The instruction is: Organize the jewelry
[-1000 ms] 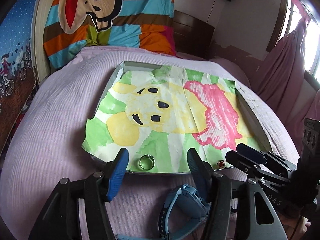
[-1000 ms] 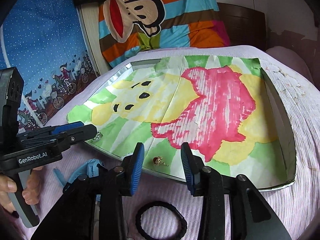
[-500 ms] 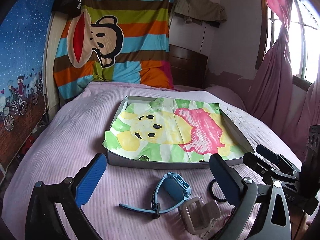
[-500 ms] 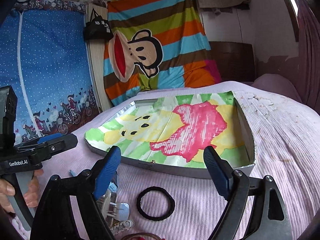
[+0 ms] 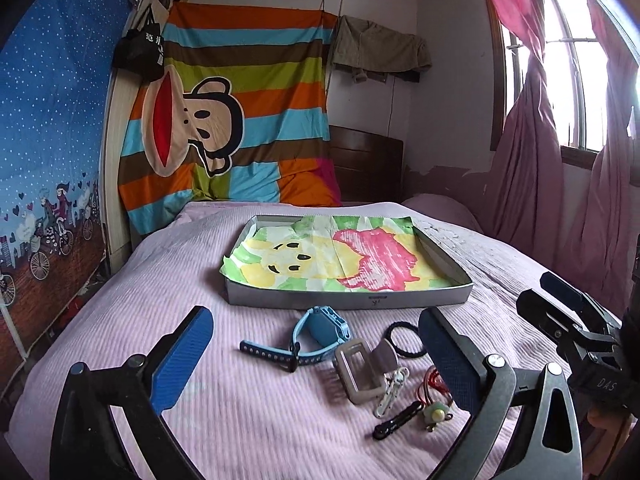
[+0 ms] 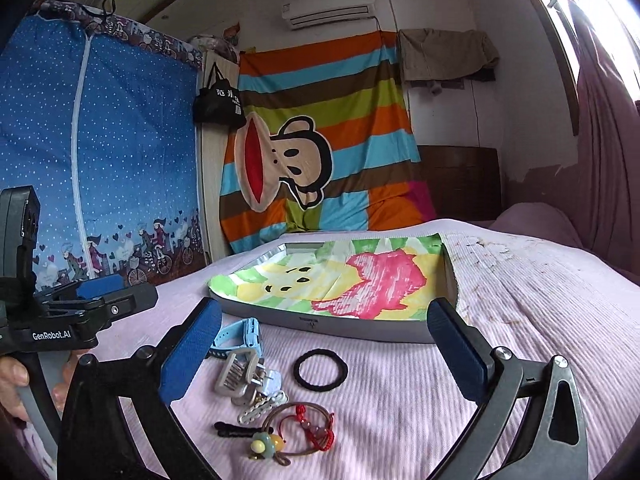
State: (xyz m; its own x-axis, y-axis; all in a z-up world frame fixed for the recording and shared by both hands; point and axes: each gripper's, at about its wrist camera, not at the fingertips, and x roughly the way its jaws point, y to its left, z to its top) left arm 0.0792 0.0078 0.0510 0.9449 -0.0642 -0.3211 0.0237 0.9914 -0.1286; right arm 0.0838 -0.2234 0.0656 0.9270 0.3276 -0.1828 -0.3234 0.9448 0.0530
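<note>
A shallow grey tray (image 5: 348,300) lined with a cartoon drawing lies on the pink bed; it also shows in the right wrist view (image 6: 360,330). In front of it lie a blue watch (image 5: 316,330), a grey hair claw (image 5: 358,370), a black hair tie (image 6: 320,369), a white clip (image 6: 262,405), a black clip (image 5: 396,422) and a red cord bracelet (image 6: 316,426) with a hair band that has a green bead (image 6: 266,446). My left gripper (image 5: 316,364) is wide open and empty above the watch. My right gripper (image 6: 324,354) is wide open and empty above the hair tie.
The pink bedspread (image 5: 160,300) reaches a striped monkey blanket (image 5: 232,120) at the headboard. A blue fabric wardrobe (image 6: 92,160) stands at the left. Pink curtains (image 5: 560,184) and a window are at the right.
Both grippers have pulled back from the tray's near edge and risen. Both have opened wide. A ring and a small earring were left in the tray.
</note>
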